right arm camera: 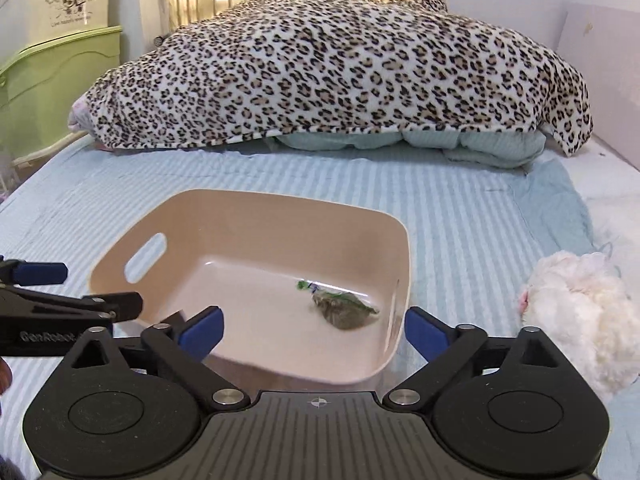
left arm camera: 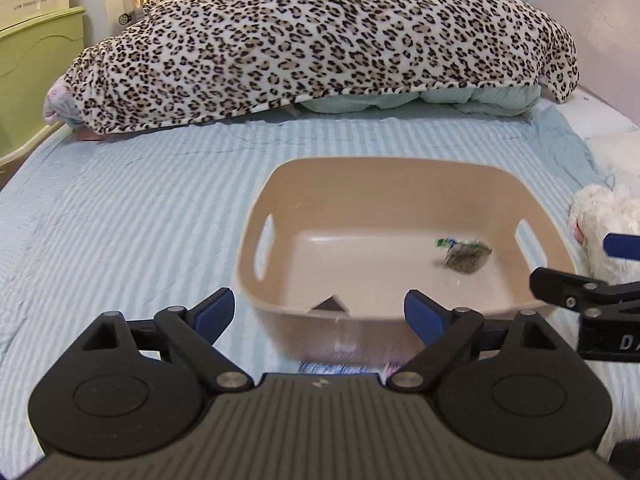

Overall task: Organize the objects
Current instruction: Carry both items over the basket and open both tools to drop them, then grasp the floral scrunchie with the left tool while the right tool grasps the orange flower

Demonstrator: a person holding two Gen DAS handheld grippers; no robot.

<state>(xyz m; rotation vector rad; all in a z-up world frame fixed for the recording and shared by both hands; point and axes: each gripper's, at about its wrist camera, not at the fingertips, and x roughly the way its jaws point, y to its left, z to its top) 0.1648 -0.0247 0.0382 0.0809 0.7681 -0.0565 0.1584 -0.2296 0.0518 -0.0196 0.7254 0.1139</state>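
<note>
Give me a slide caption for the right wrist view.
Open right gripper over a beige basket holding one small packet, white plush toy beside it.

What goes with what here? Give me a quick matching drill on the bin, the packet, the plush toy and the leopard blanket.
1. beige bin
2. small packet
3. white plush toy
4. leopard blanket

a. heaped at the far end of the bed
b. inside the bin
c. on the bed, right of the bin
d. on the striped sheet, in front of both open tongs

Pairs: 1-d, 2-b, 3-c, 4-a
</note>
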